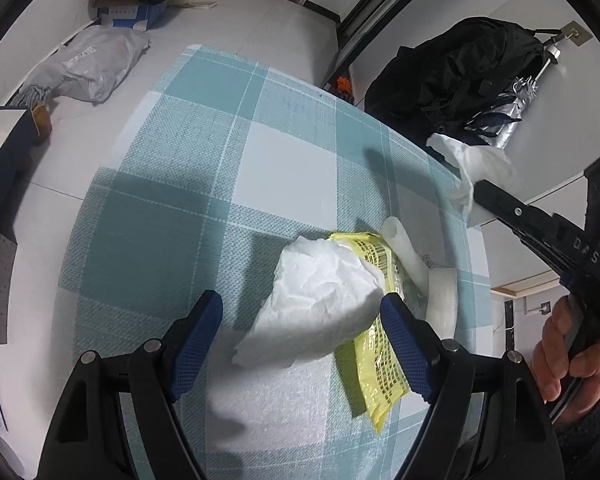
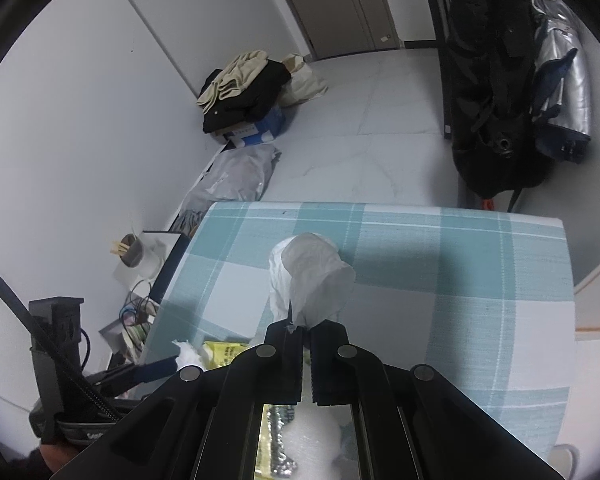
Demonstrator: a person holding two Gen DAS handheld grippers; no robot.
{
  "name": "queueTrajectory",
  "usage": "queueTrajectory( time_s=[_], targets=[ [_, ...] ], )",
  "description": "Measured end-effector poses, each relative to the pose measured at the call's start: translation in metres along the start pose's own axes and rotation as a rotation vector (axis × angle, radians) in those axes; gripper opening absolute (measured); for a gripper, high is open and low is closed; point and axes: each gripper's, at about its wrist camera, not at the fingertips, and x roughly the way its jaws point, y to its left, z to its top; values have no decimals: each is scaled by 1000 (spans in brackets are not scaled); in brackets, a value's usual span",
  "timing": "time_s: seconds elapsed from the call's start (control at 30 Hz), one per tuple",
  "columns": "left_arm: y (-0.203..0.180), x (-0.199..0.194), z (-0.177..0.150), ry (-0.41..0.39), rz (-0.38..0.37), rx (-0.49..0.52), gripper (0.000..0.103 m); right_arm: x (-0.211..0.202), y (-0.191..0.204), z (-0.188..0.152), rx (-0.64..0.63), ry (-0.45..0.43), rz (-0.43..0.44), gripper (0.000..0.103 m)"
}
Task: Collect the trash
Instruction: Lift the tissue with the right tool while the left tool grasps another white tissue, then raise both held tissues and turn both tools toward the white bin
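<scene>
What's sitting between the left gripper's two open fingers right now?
A crumpled white tissue, lying partly over a yellow wrapper on the checked tablecloth. The left wrist view shows it.

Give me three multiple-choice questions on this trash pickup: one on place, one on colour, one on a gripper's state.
1. Where does the yellow wrapper lie?
A. on the floor
B. on the checked tablecloth, partly under the crumpled white tissue
C. on a chair

2. The left gripper has finger pads of what colour?
A. blue
B. red
C. green

3. The right gripper is:
A. wide open
B. out of view
C. shut on a white tissue

B: tissue overlaps it on the cloth.
A: blue pads show.
C: tissue pinched at its tips.
</scene>
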Motion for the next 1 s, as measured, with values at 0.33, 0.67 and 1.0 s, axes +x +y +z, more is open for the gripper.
queueTrajectory(
  time_s=[0.33,0.67,1.0],
  targets=[
    [-7,7,-1,20,0,44,37,-12,-10,-3,5,-10,-1,2],
    [-5,-4,-2,21,-7,27,13,-19,-8,-6,-5,-17,-18,2],
    [-16,-33,-10,-29,-18,65,11,-46,11,-24,-24,-58,-37,2]
  ],
)
